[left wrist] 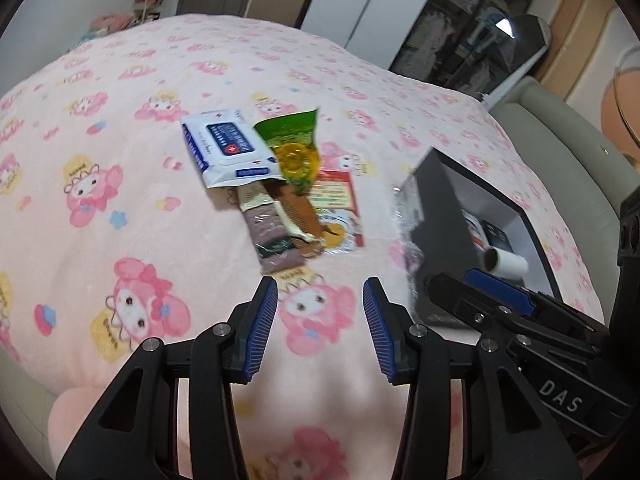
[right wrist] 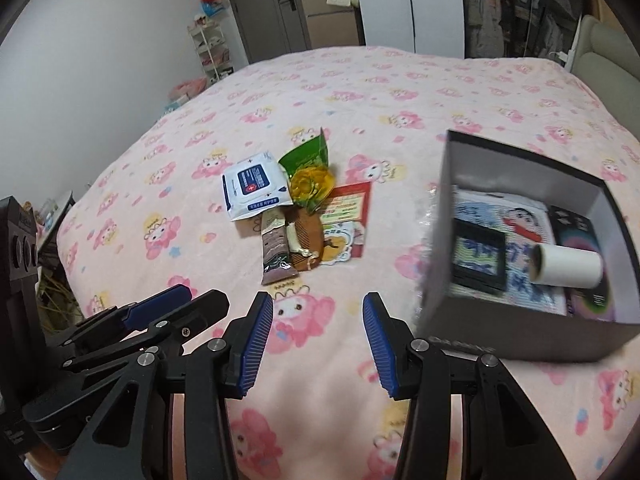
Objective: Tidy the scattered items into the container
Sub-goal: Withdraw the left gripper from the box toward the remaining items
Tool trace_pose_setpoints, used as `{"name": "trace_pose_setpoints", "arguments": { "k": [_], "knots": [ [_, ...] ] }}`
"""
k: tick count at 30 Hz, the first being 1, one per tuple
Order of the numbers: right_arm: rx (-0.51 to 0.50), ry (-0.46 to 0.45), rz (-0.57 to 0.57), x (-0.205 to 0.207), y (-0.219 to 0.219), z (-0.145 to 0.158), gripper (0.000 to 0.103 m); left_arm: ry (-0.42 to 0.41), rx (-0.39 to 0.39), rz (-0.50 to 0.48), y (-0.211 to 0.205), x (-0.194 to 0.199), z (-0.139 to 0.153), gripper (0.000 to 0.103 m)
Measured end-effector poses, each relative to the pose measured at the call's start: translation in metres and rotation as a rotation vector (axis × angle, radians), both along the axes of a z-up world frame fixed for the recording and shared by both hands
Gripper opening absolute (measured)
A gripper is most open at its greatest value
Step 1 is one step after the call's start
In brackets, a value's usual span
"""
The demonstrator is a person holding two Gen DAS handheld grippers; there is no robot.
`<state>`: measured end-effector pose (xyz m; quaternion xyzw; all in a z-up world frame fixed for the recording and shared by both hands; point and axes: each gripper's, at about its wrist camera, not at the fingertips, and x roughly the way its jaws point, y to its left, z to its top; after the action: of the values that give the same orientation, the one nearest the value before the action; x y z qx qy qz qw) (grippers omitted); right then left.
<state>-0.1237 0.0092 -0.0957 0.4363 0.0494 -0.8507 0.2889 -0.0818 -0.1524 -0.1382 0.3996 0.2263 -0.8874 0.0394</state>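
Note:
A pile of items lies on the pink bed: a white-blue wipes pack [left wrist: 228,146] [right wrist: 256,184], a green-yellow snack bag [left wrist: 294,144] [right wrist: 310,172], a brown sachet [left wrist: 272,232] [right wrist: 275,248], a brown comb [left wrist: 302,212] [right wrist: 306,240] and a red card [left wrist: 336,196] [right wrist: 348,204]. A dark open box [left wrist: 440,216] [right wrist: 516,332] to the right holds a white roll [left wrist: 506,262] [right wrist: 568,266], a black frame [right wrist: 478,260] and a cartoon cloth [right wrist: 516,220]. My left gripper [left wrist: 320,320] is open and empty before the pile. My right gripper [right wrist: 318,336] is open and empty, left of the box.
The bed's pink cartoon blanket [left wrist: 120,208] [right wrist: 400,92] fills both views. A padded headboard [left wrist: 560,152] [right wrist: 608,52] is at the right. A wardrobe [right wrist: 512,4], door [right wrist: 272,4] and shelf rack [right wrist: 212,52] stand beyond the bed.

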Motion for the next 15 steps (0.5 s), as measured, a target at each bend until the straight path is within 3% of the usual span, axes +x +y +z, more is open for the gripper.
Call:
{"name": "trace_pose_setpoints", "arguments": {
  "k": [7,10,15],
  "knots": [
    [0.037,-0.043,0.010,-0.044,-0.039,-0.038,0.043,-0.054,0.058,0.063,-0.045,-0.057,-0.041,0.037],
    [0.060,-0.070,0.029,-0.056,-0.056,-0.054,0.043,-0.021,0.094,0.093,-0.058,-0.056,-0.048,0.037],
    [0.080,-0.095,0.057,-0.063,-0.075,-0.074,0.043,-0.040,0.165,0.090,-0.072,-0.057,-0.067,0.036]
  ]
}}
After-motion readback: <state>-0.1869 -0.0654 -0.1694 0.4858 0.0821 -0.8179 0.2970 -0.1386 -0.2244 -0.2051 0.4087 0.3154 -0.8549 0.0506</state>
